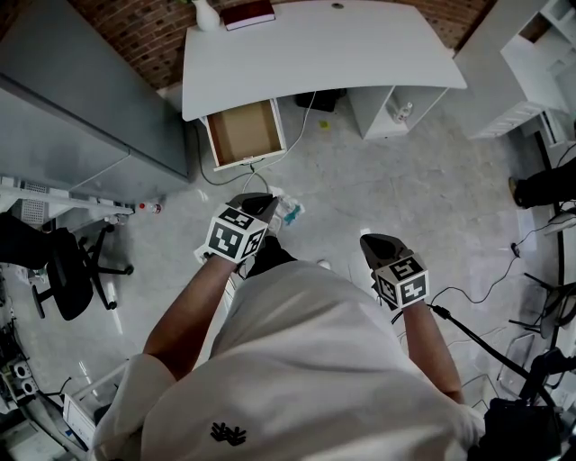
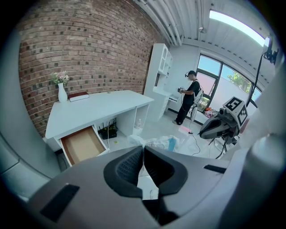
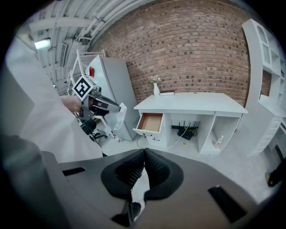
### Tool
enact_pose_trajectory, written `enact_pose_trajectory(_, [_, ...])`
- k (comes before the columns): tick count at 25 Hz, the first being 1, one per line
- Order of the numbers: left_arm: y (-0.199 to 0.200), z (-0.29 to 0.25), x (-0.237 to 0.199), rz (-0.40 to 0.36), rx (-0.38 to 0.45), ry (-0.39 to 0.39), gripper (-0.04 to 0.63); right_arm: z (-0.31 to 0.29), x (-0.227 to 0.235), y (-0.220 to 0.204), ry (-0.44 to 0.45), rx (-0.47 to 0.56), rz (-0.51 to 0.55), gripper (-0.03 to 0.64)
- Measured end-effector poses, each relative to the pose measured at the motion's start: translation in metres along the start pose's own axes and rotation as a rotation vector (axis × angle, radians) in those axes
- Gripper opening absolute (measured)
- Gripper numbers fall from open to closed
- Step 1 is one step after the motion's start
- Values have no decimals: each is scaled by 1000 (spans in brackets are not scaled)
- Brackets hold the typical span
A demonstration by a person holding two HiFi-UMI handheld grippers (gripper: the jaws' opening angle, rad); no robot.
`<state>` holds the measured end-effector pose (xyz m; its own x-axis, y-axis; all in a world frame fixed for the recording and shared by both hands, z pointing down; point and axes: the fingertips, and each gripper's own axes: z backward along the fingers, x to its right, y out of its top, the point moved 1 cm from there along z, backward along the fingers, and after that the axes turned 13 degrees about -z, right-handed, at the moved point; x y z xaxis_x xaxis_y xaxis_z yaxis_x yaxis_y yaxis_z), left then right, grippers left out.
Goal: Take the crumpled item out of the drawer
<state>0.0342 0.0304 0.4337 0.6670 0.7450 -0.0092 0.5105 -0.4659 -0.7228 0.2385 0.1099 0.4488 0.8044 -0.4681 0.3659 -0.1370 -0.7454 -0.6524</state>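
Note:
The drawer (image 1: pixel 243 133) under the white desk (image 1: pixel 315 54) stands pulled out, and its brown inside looks empty. My left gripper (image 1: pixel 266 205) is well back from it, over the floor, shut on the crumpled item (image 1: pixel 288 212), a white plastic wrapper with a blue patch. In the left gripper view the crumpled item (image 2: pixel 156 142) bunches out just beyond the closed left gripper (image 2: pixel 143 148). The right gripper view shows the item (image 3: pixel 119 115) hanging from that gripper. My right gripper (image 1: pixel 374 239) is level beside it, shut on nothing, and the right gripper (image 3: pixel 144 152) faces the drawer (image 3: pixel 150 122).
A white vase (image 1: pixel 206 14) and a red book (image 1: pixel 247 13) sit on the desk. A grey cabinet (image 1: pixel 81 99) stands left, with an office chair (image 1: pixel 72 270) in front of it. Cables (image 1: pixel 468 293) run over the floor. White shelves (image 1: pixel 531 63) stand right. A person (image 2: pixel 190 96) stands by the window.

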Motion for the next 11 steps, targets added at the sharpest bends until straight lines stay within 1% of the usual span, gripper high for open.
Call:
enact_pose_trajectory(4, [0, -2, -5, 1, -4, -6, 29, -4, 1, 0, -3, -12, 0, 29])
enact_pose_trajectory(11, [3, -13, -14, 1, -7, -18, 29, -9, 4, 14, -6, 2, -16, 29])
